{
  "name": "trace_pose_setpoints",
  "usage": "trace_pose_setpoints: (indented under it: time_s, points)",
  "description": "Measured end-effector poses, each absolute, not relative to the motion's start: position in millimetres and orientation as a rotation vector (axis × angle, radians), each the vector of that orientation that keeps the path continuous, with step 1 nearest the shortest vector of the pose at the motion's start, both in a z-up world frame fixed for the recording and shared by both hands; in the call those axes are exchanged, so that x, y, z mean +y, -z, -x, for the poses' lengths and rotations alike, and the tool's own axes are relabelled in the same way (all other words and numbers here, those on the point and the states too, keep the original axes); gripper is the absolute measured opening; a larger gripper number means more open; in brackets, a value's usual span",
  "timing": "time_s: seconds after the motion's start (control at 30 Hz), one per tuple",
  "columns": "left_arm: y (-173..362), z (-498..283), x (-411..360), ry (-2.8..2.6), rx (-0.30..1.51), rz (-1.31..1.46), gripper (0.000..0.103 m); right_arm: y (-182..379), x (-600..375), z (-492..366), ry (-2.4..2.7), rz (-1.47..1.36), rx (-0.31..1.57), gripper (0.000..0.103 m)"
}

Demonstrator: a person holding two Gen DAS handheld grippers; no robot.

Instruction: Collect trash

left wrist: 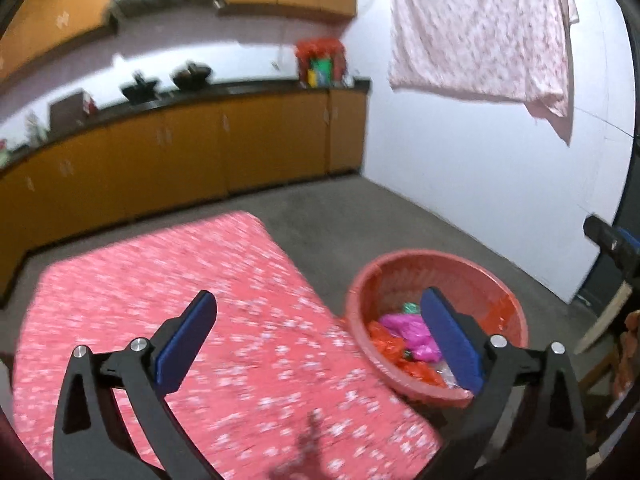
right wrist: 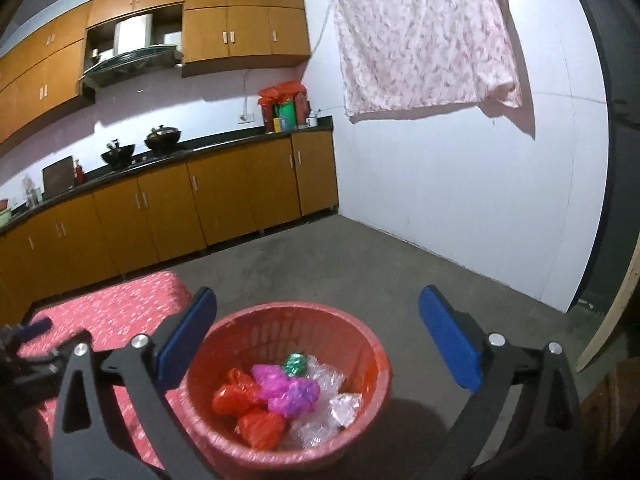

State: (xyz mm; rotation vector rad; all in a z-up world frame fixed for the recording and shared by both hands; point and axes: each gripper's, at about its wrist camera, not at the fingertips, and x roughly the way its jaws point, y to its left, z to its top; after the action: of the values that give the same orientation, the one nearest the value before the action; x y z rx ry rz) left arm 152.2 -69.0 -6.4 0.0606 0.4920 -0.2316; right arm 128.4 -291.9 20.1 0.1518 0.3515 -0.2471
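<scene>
The right gripper (right wrist: 316,336) hangs just above the basket (right wrist: 362,342), its 2 blue pads (right wrist: 448,340) spread wide with nothing between them. The left gripper (left wrist: 320,340) is over the cloth (left wrist: 120,280) beside the basket (left wrist: 400,268), its 2 fingers likewise wide and empty.

The trash sits inside the basket: 2 red bags (right wrist: 230,394), a magenta bag (right wrist: 286,390), a small green ball (right wrist: 295,364) behind it, and clear wrap (right wrist: 332,384) toward the basket's right wall. The left view shows the same magenta bag (left wrist: 404,326) and red bags (left wrist: 386,346) in the basket. No loose trash shows on the cloth, though that view is blurred, so collecting looks close to done.

All of it should handle as light, soft, crumpled film. It will squash under the pads and spring back, and it is likely slick, so a shallow pinch on a loose fold could slip or tear. Better to close across the bulk of a wad, where the layers bunch. The clear wrap is hard to see and thin; take it at a thick crease.

If the basket itself must move, it looks like light, stiff slatted plastic; its rim is the place to clamp, and 1-sided lifting would tip it.

Beyond the basket lie bare floor (right wrist: 340,256), then cabinets (right wrist: 168,208) and a white wall (right wrist: 460,180) with a hung sheet (right wrist: 420,40).
</scene>
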Motion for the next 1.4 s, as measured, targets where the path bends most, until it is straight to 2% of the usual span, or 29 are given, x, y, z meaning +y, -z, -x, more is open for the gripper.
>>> trace_pose_setpoints:
  time_s: [0.27,0.57,1.4]
  points:
    - [-13.3,-84.0,-31.5,0.119,0.385,-0.081,0.101,-31.0,-244.9,-77.3,0.197,-0.093,0.328,0.099]
    - [-16.0,-39.8,-11.7,0.055,0.356,-0.063,0.101,-29.9,-212.3,-35.2,0.156,-0.058,0.325,0.099]
    - [2.6,1.8,0.5,0.066,0.384,-0.032,0.101,-20.7,-175.8,16.7,0.097,-0.026,0.335,0.099]
